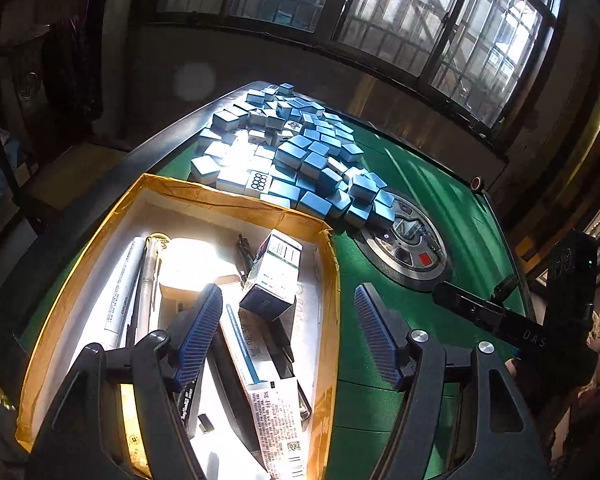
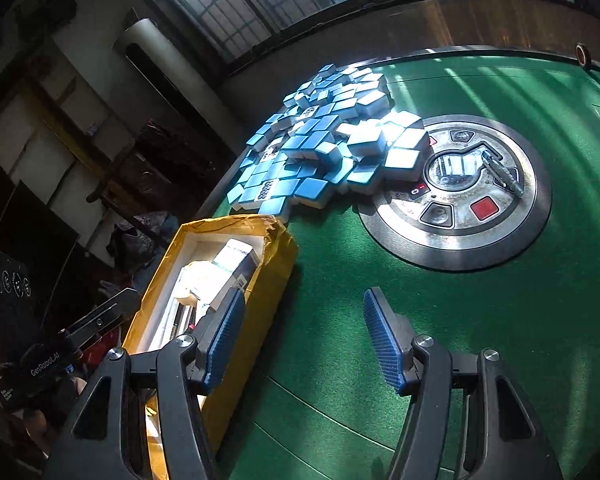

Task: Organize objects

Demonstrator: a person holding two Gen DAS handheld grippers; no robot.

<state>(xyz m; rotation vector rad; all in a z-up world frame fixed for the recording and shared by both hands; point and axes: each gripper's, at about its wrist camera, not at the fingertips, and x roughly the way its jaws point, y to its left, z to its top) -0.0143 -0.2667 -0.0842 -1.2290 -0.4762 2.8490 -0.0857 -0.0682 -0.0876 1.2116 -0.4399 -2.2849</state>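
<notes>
Since the green table (image 2: 500, 340) is mostly bare, what counts is the yellow box (image 1: 328, 320) with pens and a small carton (image 1: 274, 276) inside, mahjong tiles (image 1: 300, 156) heaped beyond. Left gripper (image 1: 290, 332) hangs over its right wall, jaws apart, empty, clearly nearer. Right gripper (image 2: 304, 332), also spread and empty, has the box on its left.

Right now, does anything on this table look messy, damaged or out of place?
Yes. The mahjong tiles lie in a jumbled heap, some spilling onto the round control panel. A small blue-and-white carton leans tilted inside the yellow box, whose corner looks crumpled. Both grippers are open and empty.
</notes>
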